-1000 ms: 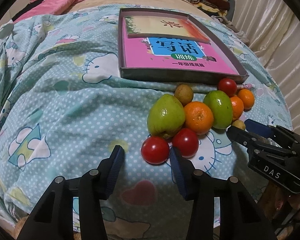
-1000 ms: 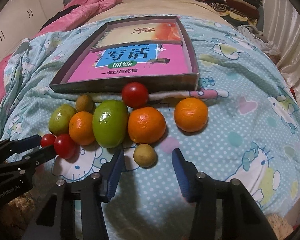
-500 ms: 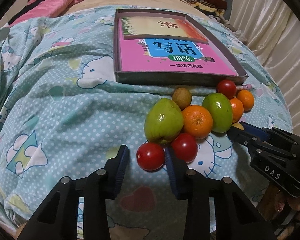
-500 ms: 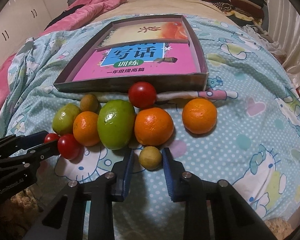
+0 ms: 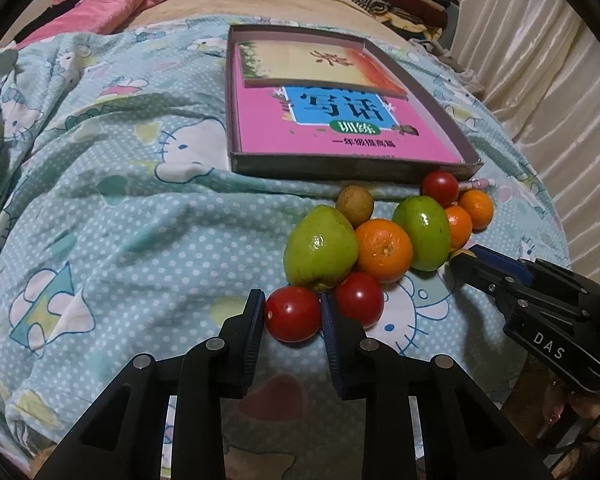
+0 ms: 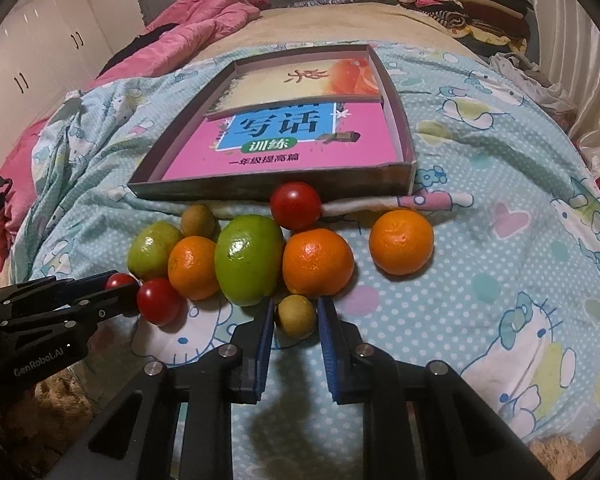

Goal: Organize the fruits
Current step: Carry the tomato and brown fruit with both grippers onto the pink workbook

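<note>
With the left claw (image 5: 293, 314) gripping a tomato (image 5: 293, 313) and the right claw (image 6: 296, 316) a small brown fruit (image 6: 296, 316), I lift both straight up, clear of neighbouring fruit.

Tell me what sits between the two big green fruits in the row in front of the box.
An orange fills the gap between the left green fruit and the larger green fruit, with a small brown fruit just behind it. The right wrist view shows this best.
</note>
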Demonstrator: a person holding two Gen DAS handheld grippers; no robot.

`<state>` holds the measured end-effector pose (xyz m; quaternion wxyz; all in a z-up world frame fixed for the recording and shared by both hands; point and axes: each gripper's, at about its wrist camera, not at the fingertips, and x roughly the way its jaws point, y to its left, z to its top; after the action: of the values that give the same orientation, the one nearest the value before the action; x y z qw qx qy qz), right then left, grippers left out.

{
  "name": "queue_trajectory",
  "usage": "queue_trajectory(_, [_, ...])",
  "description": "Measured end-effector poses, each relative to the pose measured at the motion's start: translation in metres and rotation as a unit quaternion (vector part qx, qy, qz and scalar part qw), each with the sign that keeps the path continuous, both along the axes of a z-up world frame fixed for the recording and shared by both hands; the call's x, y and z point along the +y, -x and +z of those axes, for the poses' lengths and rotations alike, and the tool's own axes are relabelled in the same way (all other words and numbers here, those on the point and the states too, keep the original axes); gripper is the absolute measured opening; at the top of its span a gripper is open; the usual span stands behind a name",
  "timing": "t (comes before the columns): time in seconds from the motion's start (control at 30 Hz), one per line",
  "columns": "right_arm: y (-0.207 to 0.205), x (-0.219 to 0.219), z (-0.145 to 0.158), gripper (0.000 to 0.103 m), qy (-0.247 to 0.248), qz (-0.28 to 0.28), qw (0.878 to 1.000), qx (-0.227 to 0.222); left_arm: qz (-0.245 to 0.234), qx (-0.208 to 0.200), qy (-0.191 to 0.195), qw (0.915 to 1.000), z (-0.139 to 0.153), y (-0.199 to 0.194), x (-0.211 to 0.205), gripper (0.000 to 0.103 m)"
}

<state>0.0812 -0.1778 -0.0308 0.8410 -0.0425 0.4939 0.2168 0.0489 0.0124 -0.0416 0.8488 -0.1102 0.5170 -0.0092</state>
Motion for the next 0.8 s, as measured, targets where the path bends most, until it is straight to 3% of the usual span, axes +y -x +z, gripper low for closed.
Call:
queue_trajectory(0.47, [0.007,-0.001,0.037,0.023,-0.053,0.017,0.996,-0.063,0.018,-0.054,-0.004,0.9984,0.039,-0.001,0.009,0.029])
queue_trajectory(0.8, [-0.021,-0.005,0.050,0.023,-0.063,-0.001,0.994,-0.091,0.033,-0.076,-0.007,0.9965,0.053,-0.027,0.013,0.029])
